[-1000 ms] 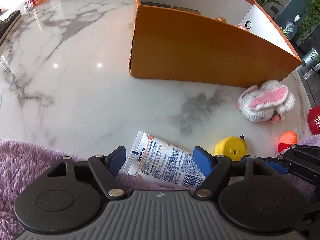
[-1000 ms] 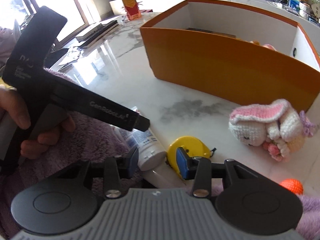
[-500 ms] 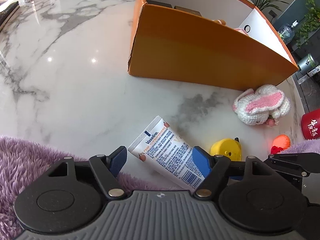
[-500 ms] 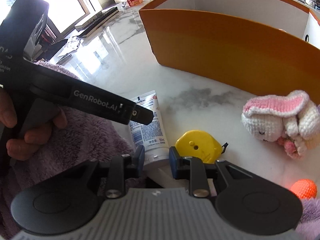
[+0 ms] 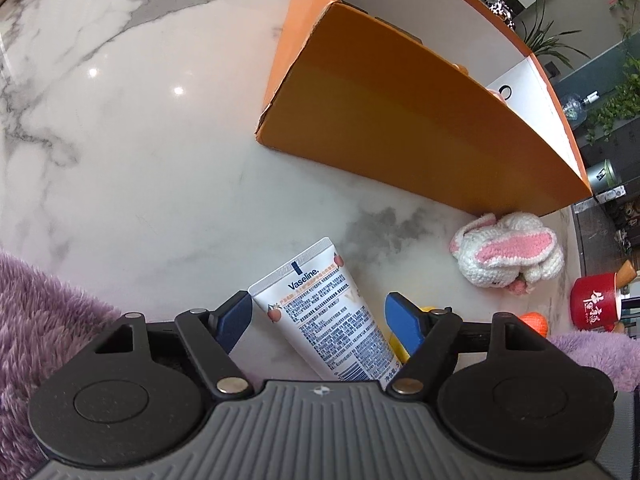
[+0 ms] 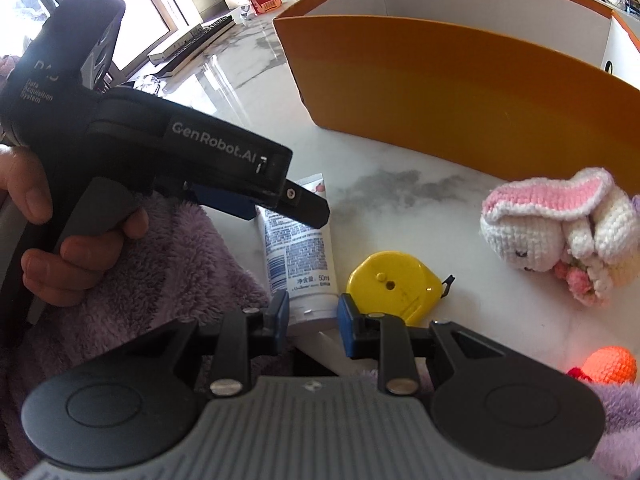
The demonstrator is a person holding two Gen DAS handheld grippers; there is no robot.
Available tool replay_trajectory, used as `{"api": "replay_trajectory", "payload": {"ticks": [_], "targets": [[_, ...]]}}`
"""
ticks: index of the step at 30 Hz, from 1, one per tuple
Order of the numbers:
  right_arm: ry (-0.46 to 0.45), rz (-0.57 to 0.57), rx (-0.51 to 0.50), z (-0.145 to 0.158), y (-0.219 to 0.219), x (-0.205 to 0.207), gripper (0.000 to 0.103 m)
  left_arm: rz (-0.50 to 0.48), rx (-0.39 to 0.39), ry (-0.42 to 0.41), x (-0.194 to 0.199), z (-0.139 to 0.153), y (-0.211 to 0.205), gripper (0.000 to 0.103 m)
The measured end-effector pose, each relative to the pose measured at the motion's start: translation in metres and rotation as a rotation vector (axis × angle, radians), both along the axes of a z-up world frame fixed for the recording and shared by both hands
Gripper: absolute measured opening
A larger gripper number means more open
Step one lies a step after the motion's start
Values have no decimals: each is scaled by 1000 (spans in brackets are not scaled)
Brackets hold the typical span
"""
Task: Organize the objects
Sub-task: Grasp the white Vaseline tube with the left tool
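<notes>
A white Vaseline tube [image 5: 328, 320] lies on the marble table, crimped end pointing away, between the fingers of my left gripper [image 5: 318, 312]. Those jaws are closing, with a small gap left on each side of the tube. In the right wrist view my right gripper [image 6: 312, 318] is shut on the tube [image 6: 298, 256] at its cap end. A hand [image 6: 40, 208] holds the left gripper's black housing [image 6: 192, 140] over the tube's far end. The orange box [image 5: 420, 120] [image 6: 460, 88] stands open-topped behind.
A yellow tape measure [image 6: 388, 284] lies just right of the tube. A crocheted bunny [image 5: 508, 256] [image 6: 560, 224] sits by the box wall, with an orange crochet ball [image 6: 610, 364] and a red mug [image 5: 596, 304] near it. Purple fluffy fabric [image 5: 40, 312] [image 6: 160, 264] covers the near edge.
The tube has swung from lying crosswise to pointing away from the left camera. My right gripper closed on its cap end. The left jaws have narrowed slightly around it.
</notes>
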State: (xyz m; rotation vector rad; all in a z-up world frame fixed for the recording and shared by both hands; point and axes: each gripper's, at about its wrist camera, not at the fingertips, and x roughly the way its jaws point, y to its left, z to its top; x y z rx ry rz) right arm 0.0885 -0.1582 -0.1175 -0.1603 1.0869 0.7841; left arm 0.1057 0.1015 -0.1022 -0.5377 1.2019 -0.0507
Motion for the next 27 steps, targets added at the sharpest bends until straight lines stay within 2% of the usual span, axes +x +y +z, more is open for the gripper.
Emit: {"api": "replay_trajectory", "payload": {"ticks": [1,2,4,7,11,12,14,16,19,21,23,26,27], "targets": [[-1,0,-1,0,0,0,28,3,-6,-1,0,0,1,65],[-1,0,-2,0,0,0,28,2,-16,3,-1,-1,1,58],[0,-1,-1,0,0,0,28,-6,-37,3,-2,-2,1,39],[2,-1,4,-1,-1,0,28,13,-66,-14,-4,-1,3,24],[2,1,4,-1,-1,1,29,12,-72,-36,-6,3,1,15],[3,0,4,0,-1,1,29,3,-79,-29,-6,2,0,8],[3,3,7,0,-2,1,29,0,-81,-18,-6,1,-2,18],[0,10,0,0,-1,0,29,26,-79,-8,-4,0,-5,53],[0,9,-2,0,-1,0,29,24,-92,-19,-4,-1,-16,72],[4,6,0,0,-1,0,29,17,-78,-25,-5,-2,-26,76],[2,7,-2,0,-1,0,29,3,-25,-30,-5,0,-38,77],[3,6,-2,0,-1,0,30,-29,68,-25,-2,3,-53,73],[4,6,0,0,-1,1,30,-32,99,-24,-1,4,-56,66]]}}
